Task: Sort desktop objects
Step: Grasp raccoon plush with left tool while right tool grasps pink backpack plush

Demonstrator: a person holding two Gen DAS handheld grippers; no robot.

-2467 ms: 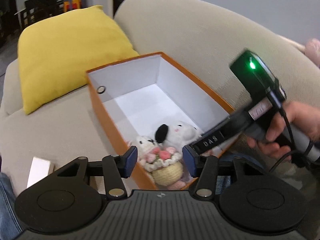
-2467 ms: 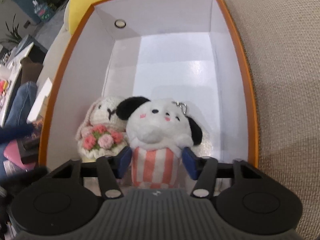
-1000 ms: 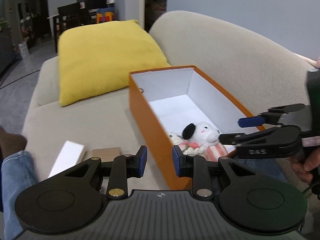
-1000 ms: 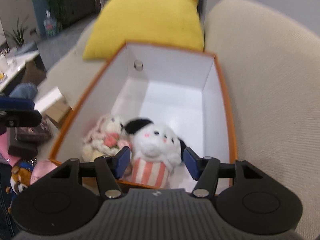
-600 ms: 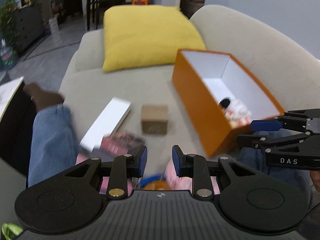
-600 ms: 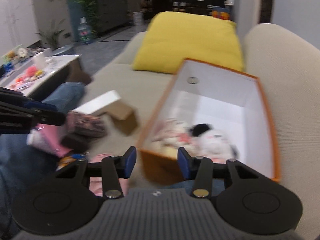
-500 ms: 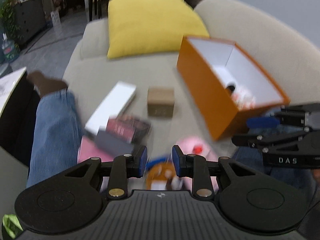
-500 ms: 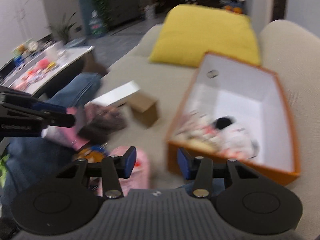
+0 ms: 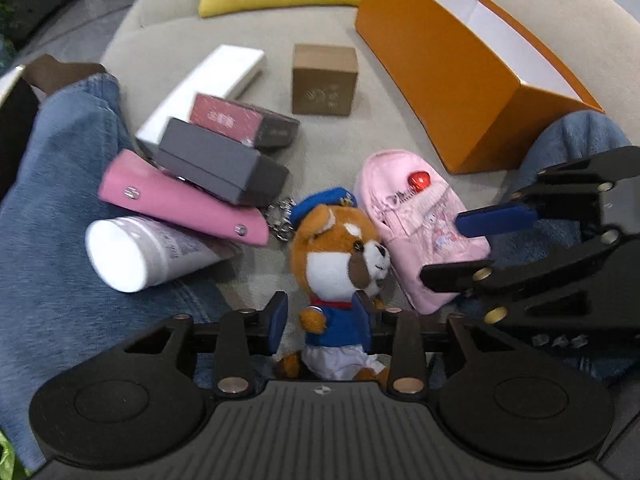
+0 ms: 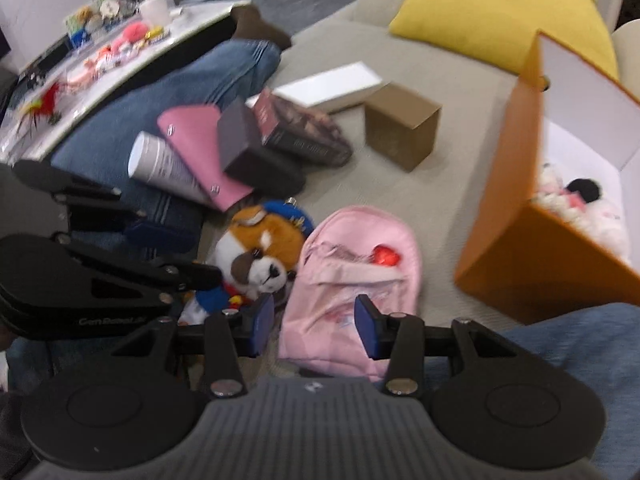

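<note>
We have the left claw (image 9: 322,322) spread around the dog plush (image 9: 340,264), fingers flanking its blue body without clamping, lined up for a pick. The right claw (image 10: 316,326) is likewise released, straddling the pink backpack (image 10: 352,276) just beside it. Both lie on the sofa (image 9: 340,136) near the orange box (image 9: 456,76), which already holds plush toys (image 10: 576,204), so it is probably their destination.

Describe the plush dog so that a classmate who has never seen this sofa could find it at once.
Start at the orange box on the sofa, then drop to the pink mini backpack in front of it. The plush dog lies against its left side: the only brown-and-white toy, in a blue cap and jacket.
</note>
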